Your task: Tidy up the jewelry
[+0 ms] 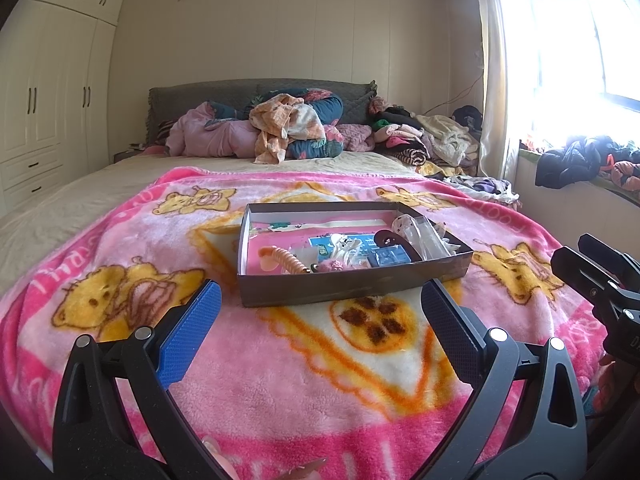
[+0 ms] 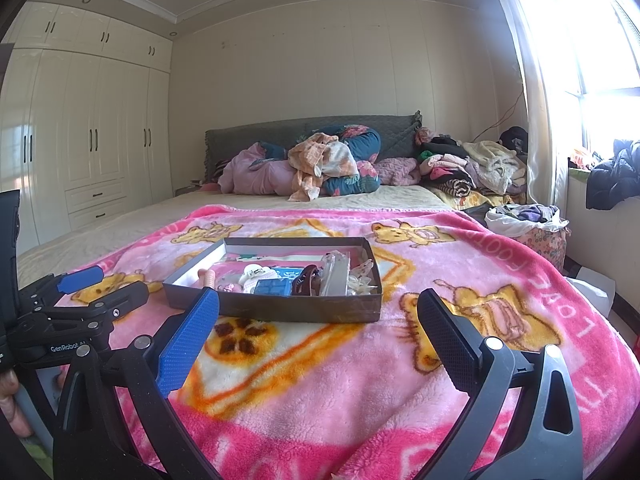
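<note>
Both grippers idle over the pink bear blanket point(image 1: 304, 364), nothing held. Left gripper point(image 1: 320, 308): fingers spread wide, blue pad point(image 1: 190, 336) one side, dark pad point(image 1: 450, 330) other, only blanket between them. Right gripper point(image 2: 318, 312): same, fingers wide apart and empty; it also shows at 3 o'clock in the left wrist view, and the left one sits at 9 o'clock in the right wrist view.

Shallow dark box point(image 1: 348, 286) lies flat on the blanket at 12 o'clock of the left gripper, just beyond the fingertips, not touching. From the right wrist it's at 11–12 o'clock. Inside, loose pile: peach ridged hair clip point(image 1: 290, 262) toward the near-left corner, dark brown clip point(image 1: 394, 238) right of centre, blue card point(image 1: 390, 258) near the front wall, clear plastic bits point(image 1: 420, 232) at the right end, small pink fuzzy piece point(image 1: 332, 267) by the front wall. Small items too jumbled to identify further.

Clothes heap point(image 1: 296, 128) at the headboard, well beyond the box
</note>
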The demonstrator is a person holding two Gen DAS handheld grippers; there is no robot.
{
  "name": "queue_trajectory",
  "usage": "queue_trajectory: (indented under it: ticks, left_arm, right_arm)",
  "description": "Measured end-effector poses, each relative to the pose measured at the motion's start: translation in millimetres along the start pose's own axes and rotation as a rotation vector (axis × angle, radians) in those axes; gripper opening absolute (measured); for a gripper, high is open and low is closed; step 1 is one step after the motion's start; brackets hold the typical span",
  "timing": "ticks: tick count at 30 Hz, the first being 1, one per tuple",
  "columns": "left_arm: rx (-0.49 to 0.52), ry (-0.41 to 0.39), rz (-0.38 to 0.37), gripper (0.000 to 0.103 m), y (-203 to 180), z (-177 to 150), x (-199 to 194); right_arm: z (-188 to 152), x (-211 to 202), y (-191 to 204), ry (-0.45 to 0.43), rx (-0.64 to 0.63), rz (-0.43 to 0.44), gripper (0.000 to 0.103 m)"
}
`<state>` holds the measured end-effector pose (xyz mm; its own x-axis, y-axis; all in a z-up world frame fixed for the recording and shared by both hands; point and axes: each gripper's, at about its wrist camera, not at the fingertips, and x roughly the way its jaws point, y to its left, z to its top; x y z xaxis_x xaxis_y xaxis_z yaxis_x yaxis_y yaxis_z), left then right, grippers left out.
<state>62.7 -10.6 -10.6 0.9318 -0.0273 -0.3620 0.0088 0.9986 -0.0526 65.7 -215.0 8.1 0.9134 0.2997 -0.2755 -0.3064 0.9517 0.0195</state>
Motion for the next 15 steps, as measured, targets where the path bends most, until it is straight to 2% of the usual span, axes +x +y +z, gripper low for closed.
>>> queue_trajectory:
  ticks: [15]
  left_arm:
    - [0.008,0.004,0.011,0.092,4.7,0.6,0.6]
  right_arm:
    - [-0.3,0.0,0.2,-0.001,-0.002,-0.001,0.097]
